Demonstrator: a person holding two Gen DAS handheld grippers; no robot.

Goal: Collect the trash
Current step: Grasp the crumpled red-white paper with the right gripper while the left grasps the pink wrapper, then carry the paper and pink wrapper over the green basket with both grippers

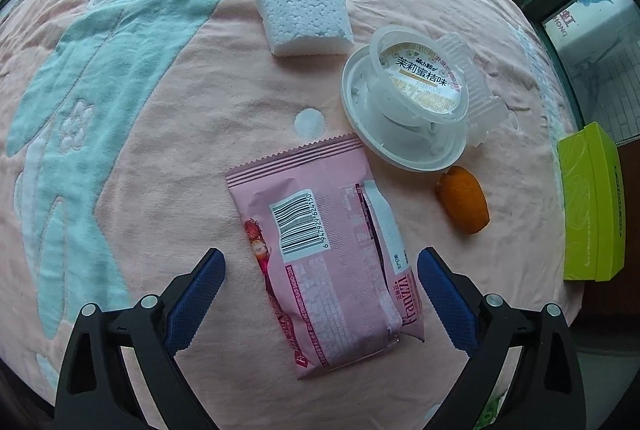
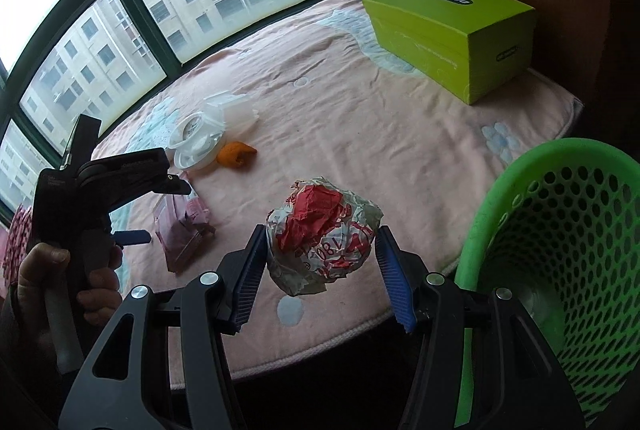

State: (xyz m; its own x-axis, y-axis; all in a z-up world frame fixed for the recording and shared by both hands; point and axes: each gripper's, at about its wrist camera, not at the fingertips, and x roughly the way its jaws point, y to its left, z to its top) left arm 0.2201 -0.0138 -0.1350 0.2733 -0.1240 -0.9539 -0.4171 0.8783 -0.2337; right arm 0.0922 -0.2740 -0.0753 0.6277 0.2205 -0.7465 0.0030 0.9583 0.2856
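Note:
A pink snack wrapper point(image 1: 328, 266) lies flat on the pink blanket, and my left gripper point(image 1: 320, 270) hovers over it, open, one blue pad on each side of it. Beyond it lie a clear plastic cup on its lid point(image 1: 412, 102), an orange peel point(image 1: 464, 200) and a white foam block point(image 1: 306, 14). My right gripper point(image 2: 322, 250) is shut on a crumpled red-and-white paper ball point(image 2: 324, 236), held above the blanket's front edge. The green perforated basket point(image 2: 560, 254) stands just to its right. A hand point(image 2: 60, 278) holds the left gripper point(image 2: 132, 234) above the wrapper point(image 2: 182, 230).
A lime-green cardboard box point(image 2: 452, 34) sits at the blanket's far right corner, also at the right edge as the box point(image 1: 592, 202). Windows run along the far side. The blanket point(image 2: 360, 126) ends in a rounded edge near the basket.

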